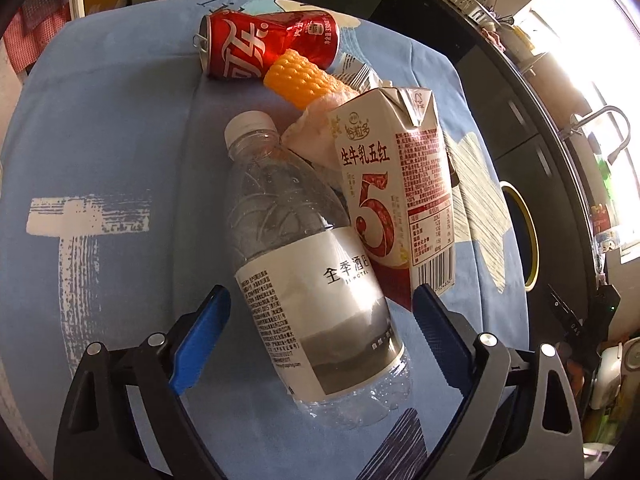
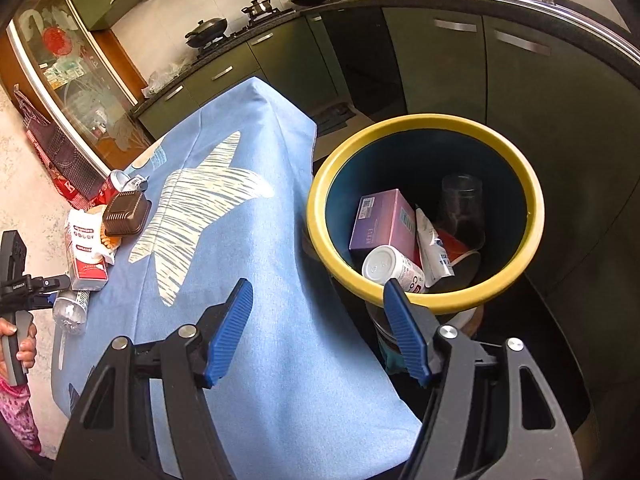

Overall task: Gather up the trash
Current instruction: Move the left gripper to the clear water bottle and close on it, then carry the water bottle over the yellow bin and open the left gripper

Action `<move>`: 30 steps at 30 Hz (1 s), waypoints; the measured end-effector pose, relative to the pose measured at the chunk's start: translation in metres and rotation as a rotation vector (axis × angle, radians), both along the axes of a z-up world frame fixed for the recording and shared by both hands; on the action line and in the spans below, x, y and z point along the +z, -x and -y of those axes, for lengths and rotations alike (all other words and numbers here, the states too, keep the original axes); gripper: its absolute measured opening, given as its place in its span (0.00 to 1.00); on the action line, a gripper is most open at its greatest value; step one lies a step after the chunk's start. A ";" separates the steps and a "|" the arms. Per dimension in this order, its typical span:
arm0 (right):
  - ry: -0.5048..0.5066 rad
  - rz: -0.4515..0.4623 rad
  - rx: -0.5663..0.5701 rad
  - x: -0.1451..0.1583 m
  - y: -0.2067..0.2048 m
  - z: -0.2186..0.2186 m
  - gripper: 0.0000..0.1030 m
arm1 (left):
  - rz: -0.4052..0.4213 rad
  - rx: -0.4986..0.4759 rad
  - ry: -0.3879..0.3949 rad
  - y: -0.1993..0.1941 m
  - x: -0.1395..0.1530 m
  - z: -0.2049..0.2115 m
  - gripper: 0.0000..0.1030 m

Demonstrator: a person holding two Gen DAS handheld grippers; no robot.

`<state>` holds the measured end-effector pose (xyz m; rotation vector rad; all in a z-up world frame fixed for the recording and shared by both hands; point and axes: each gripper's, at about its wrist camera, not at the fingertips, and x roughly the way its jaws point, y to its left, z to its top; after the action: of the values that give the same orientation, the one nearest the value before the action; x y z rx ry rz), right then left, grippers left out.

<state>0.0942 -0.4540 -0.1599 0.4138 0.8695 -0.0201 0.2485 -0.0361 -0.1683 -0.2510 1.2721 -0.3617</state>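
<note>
Left claw [image 1: 322,334] spread wide, straddling clear water bottle [image 1: 308,260] lying on blue-clothed desk [image 1: 120,140], pads not touching. Crowded close: milk carton [image 1: 400,200] leaning against bottle's side, orange corn-shaped piece [image 1: 300,80], crushed red can [image 1: 268,46] beyond. Right claw [image 2: 318,332] apart, empty, over desk edge beside yellow-rimmed bin [image 2: 424,216] holding purple box [image 2: 384,220] and other trash.

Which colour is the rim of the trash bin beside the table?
The rim is yellow and the bin's inside is dark blue-green. The right wrist view shows it best.
</note>
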 end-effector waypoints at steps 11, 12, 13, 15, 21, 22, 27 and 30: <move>-0.005 -0.012 0.031 -0.003 -0.006 -0.010 0.63 | -0.080 -0.016 -0.105 -0.015 -0.008 -0.010 0.85; -0.004 -0.013 0.036 -0.002 -0.007 -0.012 0.63 | -0.082 -0.028 -0.128 -0.017 -0.009 -0.008 0.83; -0.004 -0.013 0.039 -0.002 -0.006 -0.013 0.63 | -0.083 -0.037 -0.148 -0.020 -0.010 -0.005 0.81; -0.003 -0.015 0.043 -0.002 -0.006 -0.016 0.63 | -0.079 -0.065 -0.202 -0.028 -0.012 0.002 0.79; -0.002 -0.020 0.046 -0.002 -0.008 -0.017 0.63 | -0.075 -0.121 -0.308 -0.042 -0.014 0.015 0.78; -0.003 -0.020 0.047 -0.002 -0.007 -0.017 0.63 | -0.069 -0.129 -0.325 -0.043 -0.013 0.016 0.74; -0.012 -0.028 0.052 -0.005 -0.009 -0.017 0.63 | -0.059 -0.152 -0.360 -0.042 -0.009 0.016 0.67; -0.016 -0.036 0.055 -0.009 -0.010 -0.018 0.63 | -0.059 -0.153 -0.362 -0.033 -0.007 0.008 0.67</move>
<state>0.1042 -0.4361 -0.1688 0.4049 0.9166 0.0302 0.2817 -0.0438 -0.1750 0.1449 1.3930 -0.2489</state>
